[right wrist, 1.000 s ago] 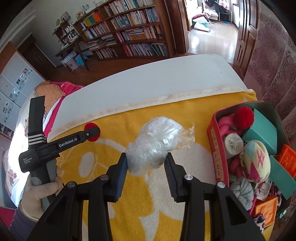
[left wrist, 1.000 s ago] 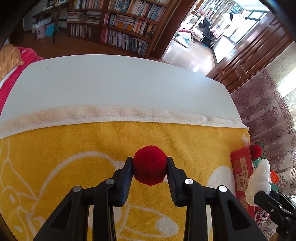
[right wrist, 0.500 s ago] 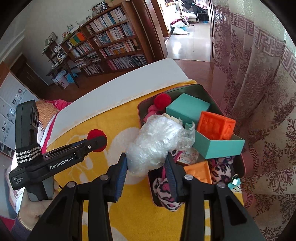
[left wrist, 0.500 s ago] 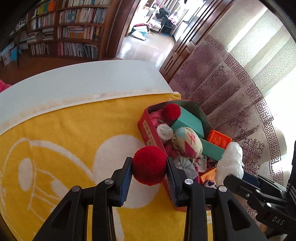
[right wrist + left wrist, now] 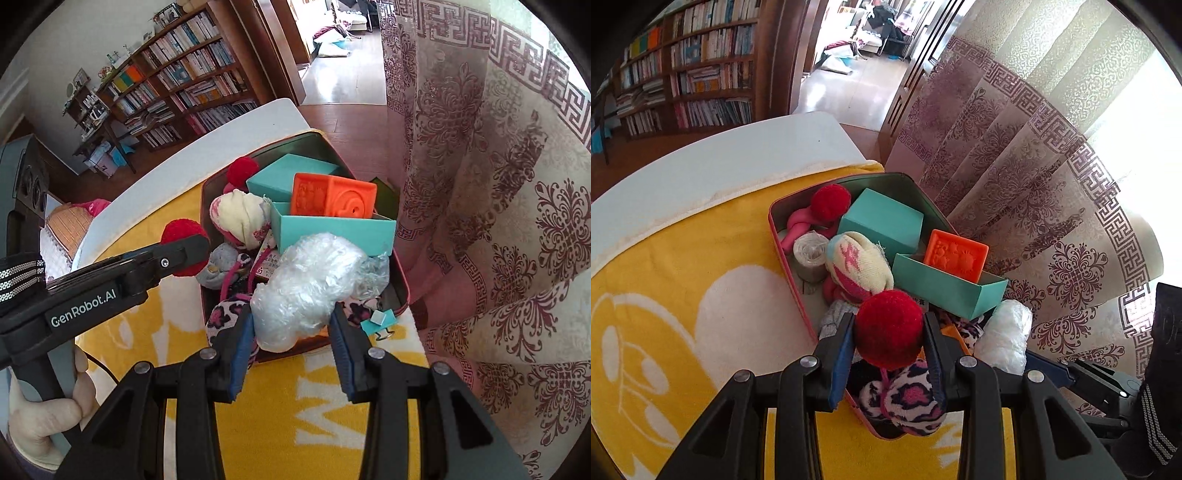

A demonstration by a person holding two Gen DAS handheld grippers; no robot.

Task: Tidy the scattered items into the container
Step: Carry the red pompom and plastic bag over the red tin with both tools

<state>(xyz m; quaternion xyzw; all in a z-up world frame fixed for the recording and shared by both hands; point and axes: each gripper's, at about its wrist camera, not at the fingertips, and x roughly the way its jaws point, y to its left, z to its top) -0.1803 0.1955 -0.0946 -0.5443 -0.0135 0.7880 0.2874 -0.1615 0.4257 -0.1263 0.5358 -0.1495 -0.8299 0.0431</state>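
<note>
My left gripper (image 5: 889, 345) is shut on a red pompom (image 5: 888, 328) and hangs over the near end of the red tin container (image 5: 786, 258). In the right wrist view the same pompom (image 5: 184, 247) shows at the container's left rim. My right gripper (image 5: 291, 328) is shut on a crumpled clear plastic bag (image 5: 310, 288) above the near part of the container (image 5: 400, 284). The bag (image 5: 1004, 336) also appears to the right in the left wrist view. Inside the container lie another red pompom (image 5: 831, 202), teal boxes (image 5: 882, 221), an orange block (image 5: 956, 254) and rolled socks (image 5: 857, 264).
The container sits at the right edge of a yellow towel (image 5: 683, 295) on a white table (image 5: 720, 162). A patterned curtain (image 5: 1034, 166) hangs close behind it. A teal binder clip (image 5: 380, 321) lies at the container's near corner. A hand (image 5: 40, 402) grips the left tool's handle.
Both grippers have swung right across the towel with their loads, from open cloth to above the container. The pompom and the plastic bag stay held.
</note>
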